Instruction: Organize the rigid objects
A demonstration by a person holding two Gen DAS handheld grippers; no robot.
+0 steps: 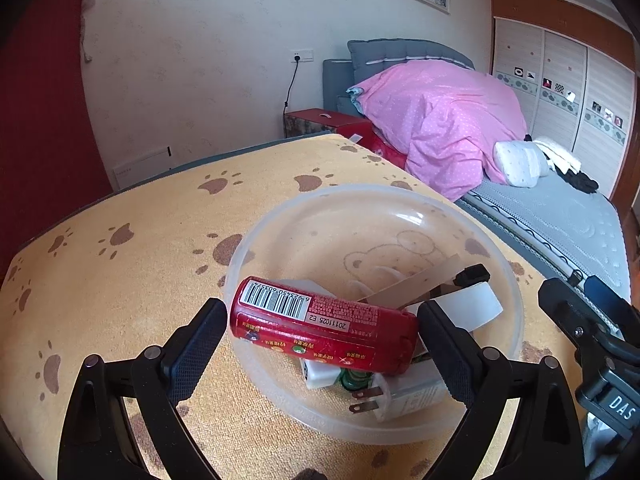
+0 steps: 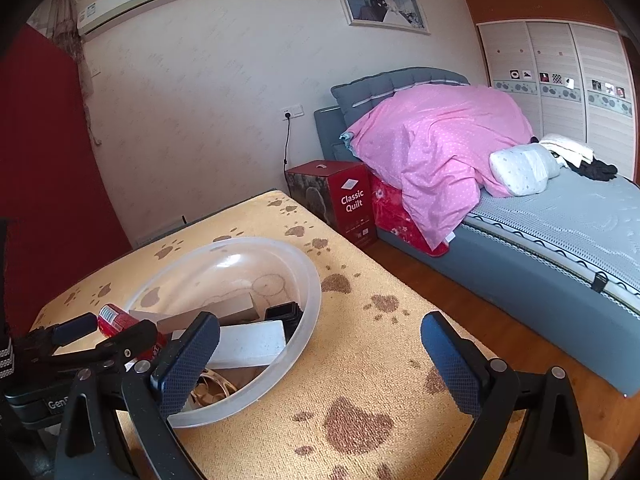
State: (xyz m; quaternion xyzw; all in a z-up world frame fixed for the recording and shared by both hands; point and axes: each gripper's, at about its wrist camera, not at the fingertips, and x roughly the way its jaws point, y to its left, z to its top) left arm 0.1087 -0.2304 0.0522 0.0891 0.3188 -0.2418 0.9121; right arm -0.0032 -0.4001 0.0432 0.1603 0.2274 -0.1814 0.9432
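Note:
A red can with a barcode label lies sideways between my left gripper's fingers, which are shut on its two ends. It hangs just over the near side of a clear plastic bowl. Inside the bowl lie a white plug adapter, a white block, a black clip and a flat tan strip. My right gripper stands open over the paw-print cloth to the right of the bowl, nothing between its fingers. The right wrist view shows the left gripper holding the can.
The table is covered by a yellow paw-print cloth. Its right edge drops to a wooden floor. Beyond are a red quilt box and a bed with a pink duvet. The right gripper sits close beside the bowl.

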